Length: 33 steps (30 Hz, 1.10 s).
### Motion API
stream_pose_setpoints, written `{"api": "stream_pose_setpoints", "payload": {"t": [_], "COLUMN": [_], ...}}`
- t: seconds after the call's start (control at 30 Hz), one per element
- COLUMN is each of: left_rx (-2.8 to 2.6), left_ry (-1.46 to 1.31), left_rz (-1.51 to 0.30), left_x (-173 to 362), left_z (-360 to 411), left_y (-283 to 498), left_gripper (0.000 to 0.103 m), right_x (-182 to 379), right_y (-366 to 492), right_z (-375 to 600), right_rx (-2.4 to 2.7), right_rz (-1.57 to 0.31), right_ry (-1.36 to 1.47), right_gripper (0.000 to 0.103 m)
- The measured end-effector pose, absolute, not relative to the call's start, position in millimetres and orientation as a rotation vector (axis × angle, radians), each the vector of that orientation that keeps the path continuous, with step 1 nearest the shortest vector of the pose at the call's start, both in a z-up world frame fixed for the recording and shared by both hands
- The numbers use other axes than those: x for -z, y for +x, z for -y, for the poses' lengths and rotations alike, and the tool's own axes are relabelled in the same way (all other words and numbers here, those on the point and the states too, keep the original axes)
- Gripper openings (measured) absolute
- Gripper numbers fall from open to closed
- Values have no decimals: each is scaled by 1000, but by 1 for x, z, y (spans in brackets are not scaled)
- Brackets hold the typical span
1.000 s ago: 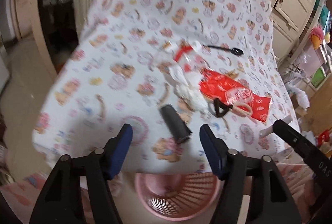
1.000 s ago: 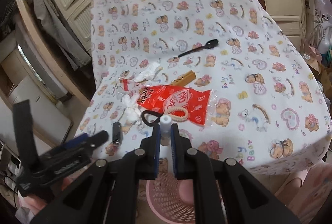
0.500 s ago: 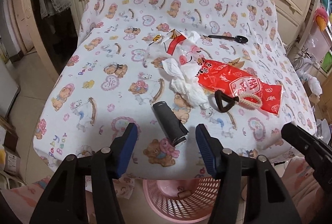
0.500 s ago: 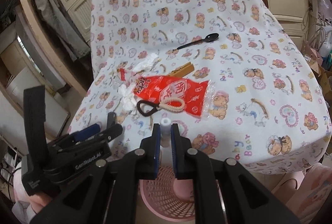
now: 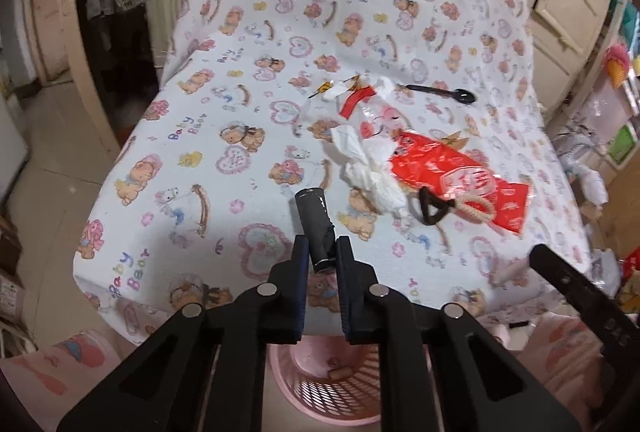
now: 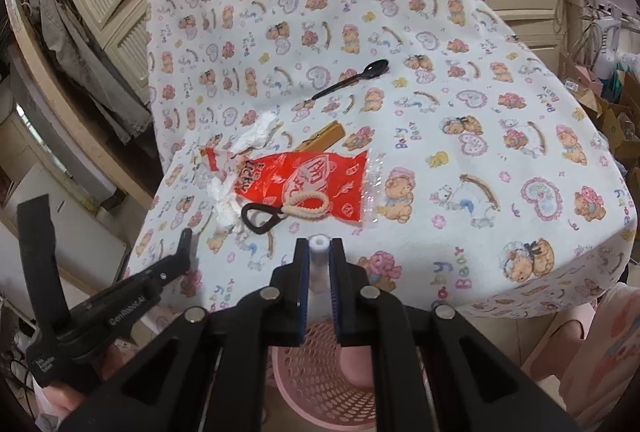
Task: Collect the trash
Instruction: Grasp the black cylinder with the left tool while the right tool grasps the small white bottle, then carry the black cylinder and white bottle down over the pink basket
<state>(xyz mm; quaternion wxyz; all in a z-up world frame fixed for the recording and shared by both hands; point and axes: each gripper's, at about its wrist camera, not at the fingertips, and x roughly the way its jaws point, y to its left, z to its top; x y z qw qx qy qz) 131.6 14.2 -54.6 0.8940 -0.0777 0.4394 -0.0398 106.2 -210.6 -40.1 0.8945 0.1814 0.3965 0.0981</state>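
Teddy-print counter (image 5: pixel 192 192) holding scattered trash | your left gripper (image 5: pixel 322 252) is clamping the black tube (image 5: pixel 316 228) at the edge | your right gripper (image 6: pixel 319 260) is pinching a white tube (image 6: pixel 319 264) over the basket (image 6: pixel 320 380), ready for dropping.

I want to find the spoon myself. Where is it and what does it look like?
Look at the table under the teddy-bear cloth. Past the red wrapper and the wooden peg, the spoon lies alone on the cloth. It is the only long, thin, shiny black thing there.
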Motion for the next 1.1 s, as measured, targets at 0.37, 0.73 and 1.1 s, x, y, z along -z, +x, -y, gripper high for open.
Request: {"api": "stream_pose_setpoints", "payload": {"t": [0.37, 0.73, 1.1], "left_rx": [204, 232, 292], "left_ry": [-188, -142, -38], "left_rz": [-862, -875, -902], "left_x": [30, 32, 39], "left_z": [-25, -15, 15], "left_y": [105, 79, 69], "left_gripper": [12, 12, 12], "right_x": [25, 6, 12], "right_y": [101, 69, 56], "right_z": [215, 215, 197], "right_rx": [-218, -283, -315], "right_rz": [-776, -769, -823], "right_ry": [363, 365, 296], "right_gripper": [9, 9, 9]}}
